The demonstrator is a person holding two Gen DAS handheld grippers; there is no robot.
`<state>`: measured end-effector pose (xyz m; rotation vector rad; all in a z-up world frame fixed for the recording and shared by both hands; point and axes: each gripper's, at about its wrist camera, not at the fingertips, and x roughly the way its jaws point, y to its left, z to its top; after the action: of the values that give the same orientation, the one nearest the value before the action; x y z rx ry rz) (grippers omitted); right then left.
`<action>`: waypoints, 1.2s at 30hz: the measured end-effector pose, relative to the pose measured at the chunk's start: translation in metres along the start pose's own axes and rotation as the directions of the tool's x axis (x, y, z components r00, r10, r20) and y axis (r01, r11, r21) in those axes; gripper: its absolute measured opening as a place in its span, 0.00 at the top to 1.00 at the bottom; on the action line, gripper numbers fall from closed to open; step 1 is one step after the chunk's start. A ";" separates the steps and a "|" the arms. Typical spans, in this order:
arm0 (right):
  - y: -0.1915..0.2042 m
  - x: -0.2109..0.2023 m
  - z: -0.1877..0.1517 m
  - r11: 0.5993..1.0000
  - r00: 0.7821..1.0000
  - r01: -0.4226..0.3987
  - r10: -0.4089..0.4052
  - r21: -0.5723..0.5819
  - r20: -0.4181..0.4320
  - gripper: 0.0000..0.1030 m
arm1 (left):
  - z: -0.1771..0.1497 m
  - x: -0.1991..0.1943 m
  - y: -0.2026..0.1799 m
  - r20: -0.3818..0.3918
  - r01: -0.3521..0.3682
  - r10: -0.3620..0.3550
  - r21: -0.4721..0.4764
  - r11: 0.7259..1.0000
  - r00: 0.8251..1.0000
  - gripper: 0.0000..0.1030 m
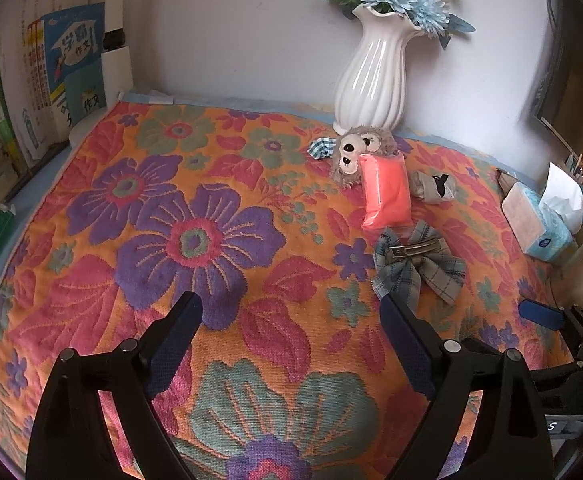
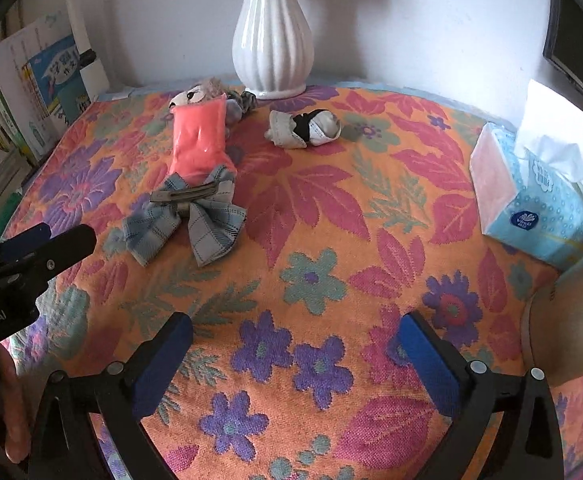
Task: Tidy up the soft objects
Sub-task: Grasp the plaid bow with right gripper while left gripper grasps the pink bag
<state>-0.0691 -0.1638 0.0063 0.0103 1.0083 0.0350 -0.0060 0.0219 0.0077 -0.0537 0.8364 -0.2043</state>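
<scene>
Floral towel [image 1: 219, 240] covers the table, white wall behind, books [image 1: 31, 80] stacked at the far left. Left gripper [image 1: 291, 312] hovers over the cloth, jaws wide apart, nothing between them. Right gripper [image 2: 295, 332] likewise spread and empty, low over the cloth. Soft things sit ahead of both: plaid bow [image 1: 417, 264] with a metal clip just ahead-right of the left gripper, pink pouch [image 1: 383, 196] touching the bow's far edge, plush toy [image 1: 355, 152] beyond it with the pouch lying partly over its face. Rolled sock [image 2: 305, 128] lies apart, ahead of the right gripper, right of the pouch. White vase [image 2: 271, 36] stands against the wall. Tissue box [image 2: 531, 204] sits to the right gripper's right.
</scene>
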 end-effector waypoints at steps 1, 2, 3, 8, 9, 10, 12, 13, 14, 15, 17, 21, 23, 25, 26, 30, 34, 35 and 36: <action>0.000 0.000 0.000 1.000 1.000 -0.002 0.002 -0.001 -0.005 0.00 | 0.001 0.000 0.001 -0.005 0.003 -0.003 -0.002 1.000 1.000 0.13; 0.000 0.000 0.001 1.000 1.000 -0.007 0.007 -0.003 -0.018 0.00 | 0.001 0.000 0.002 -0.012 0.011 -0.012 -0.007 1.000 1.000 0.13; -0.001 0.000 0.002 1.000 0.999 -0.011 0.010 -0.004 -0.034 0.00 | 0.003 0.000 0.004 -0.030 0.030 -0.031 -0.019 0.999 0.999 0.13; 0.005 -0.001 0.021 0.992 0.978 -0.125 0.124 0.004 -0.170 0.00 | 0.020 -0.011 0.016 -0.135 0.075 -0.091 -0.119 0.990 0.987 0.13; 0.007 0.000 0.028 0.984 0.970 -0.176 0.178 0.025 -0.165 0.00 | 0.026 -0.014 0.017 -0.138 0.091 -0.109 -0.135 0.987 0.984 0.13; 0.009 0.001 0.033 0.979 0.966 -0.199 0.204 0.042 -0.157 0.00 | 0.033 -0.017 0.019 -0.131 0.118 -0.138 -0.149 0.982 0.982 0.13; 0.015 0.008 0.046 0.971 0.963 -0.227 0.236 0.079 -0.129 0.00 | 0.045 -0.023 0.020 -0.091 0.132 -0.146 -0.147 0.980 0.985 0.13; 0.019 0.012 0.051 0.966 0.962 -0.241 0.250 0.091 -0.109 0.00 | 0.051 -0.026 0.020 -0.071 0.106 -0.116 -0.135 0.985 0.991 0.13; 0.022 0.017 0.055 0.962 0.961 -0.253 0.262 0.104 -0.085 0.00 | 0.054 -0.027 0.020 -0.057 0.086 -0.094 -0.126 0.988 0.994 0.13; 0.027 0.023 0.059 0.960 0.962 -0.255 0.264 0.113 -0.065 0.00 | 0.057 -0.028 0.020 -0.040 0.073 -0.078 -0.119 0.990 0.996 0.13; 0.036 0.028 0.063 0.971 0.976 -0.214 0.217 0.105 -0.022 0.00 | 0.062 -0.027 0.022 -0.024 0.082 -0.085 -0.119 0.990 0.996 0.13; 0.053 0.029 0.063 0.993 0.993 -0.114 0.113 0.028 0.020 0.25 | 0.068 -0.009 0.014 -0.020 0.123 -0.126 -0.093 0.988 0.992 0.13; 0.055 0.027 0.062 0.997 0.997 -0.072 0.073 -0.031 0.037 0.42 | 0.069 0.004 0.006 -0.029 0.119 -0.121 -0.064 0.991 0.992 0.14; 0.047 0.022 0.058 0.993 0.992 -0.113 0.116 -0.039 0.059 0.56 | 0.069 0.016 -0.005 -0.045 0.131 -0.134 -0.047 0.990 0.990 0.14; 0.041 0.022 0.057 0.993 0.992 -0.113 0.115 -0.033 0.059 0.59 | 0.069 0.020 -0.010 -0.050 0.143 -0.145 -0.042 0.989 0.988 0.14; -0.003 0.013 0.047 0.994 0.995 -0.067 0.060 0.092 0.076 0.59 | 0.063 0.041 -0.041 -0.082 0.158 -0.155 0.029 0.987 0.984 0.14; -0.037 0.009 0.039 0.959 0.980 -0.188 0.168 0.212 0.107 0.59 | 0.062 0.066 -0.064 -0.118 0.132 -0.124 0.065 0.989 0.985 0.26; -0.036 0.010 0.040 0.959 0.980 -0.189 0.170 0.210 0.108 0.59 | 0.063 0.072 -0.067 -0.123 0.126 -0.117 0.064 0.990 0.985 0.31; -0.032 0.010 0.041 0.962 0.981 -0.181 0.162 0.202 0.107 0.58 | 0.064 0.077 -0.068 -0.125 0.113 -0.105 0.061 0.992 0.987 0.44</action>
<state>-0.0280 -0.1950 0.0186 0.2919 0.9156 0.0847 0.0810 -0.0620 0.0031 -0.0234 0.9478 -0.3419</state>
